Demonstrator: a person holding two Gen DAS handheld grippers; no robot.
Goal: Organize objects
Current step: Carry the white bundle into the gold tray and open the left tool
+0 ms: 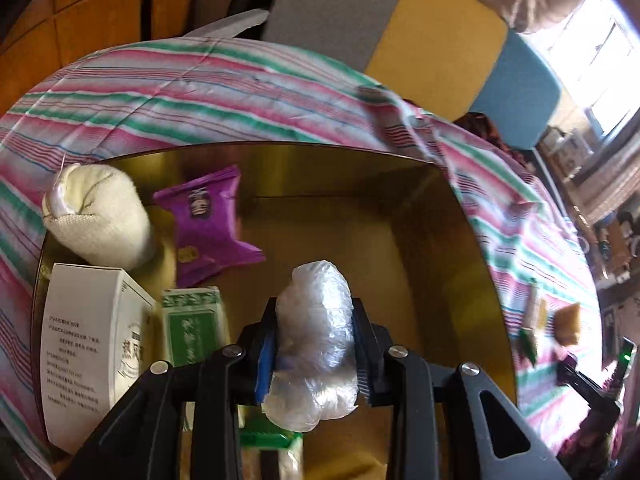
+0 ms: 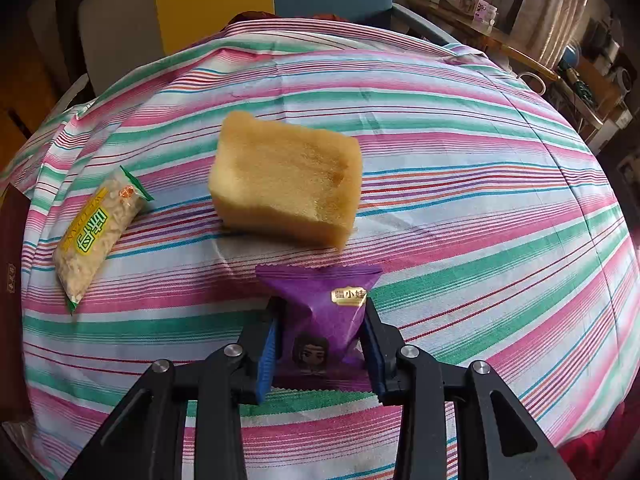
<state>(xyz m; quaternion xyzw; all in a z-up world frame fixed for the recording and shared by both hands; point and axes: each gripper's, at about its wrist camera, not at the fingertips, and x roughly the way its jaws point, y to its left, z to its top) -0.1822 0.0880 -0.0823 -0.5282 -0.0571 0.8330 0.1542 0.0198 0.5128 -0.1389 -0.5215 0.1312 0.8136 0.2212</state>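
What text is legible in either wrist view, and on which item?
"小娃": gold label on the purple packet in the right gripper.
"热风": white box; its small print is unreadable.
Green box, long snack packet, second purple packet: print too blurred.

In the box (image 1: 400, 208): sock roll (image 1: 100, 220) back-left corner, snack packet (image 1: 208, 228) beside it, carton (image 1: 84, 352) in front. Sponge (image 2: 286, 180) mid-worktop (image 2: 460, 184), noodle pack (image 2: 98, 236) to its left.

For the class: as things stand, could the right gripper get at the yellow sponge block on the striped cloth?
Probably not yet. The right gripper is shut on a purple snack packet. The sponge block lies just beyond with open cloth between, so the path looks free once the packet is released.
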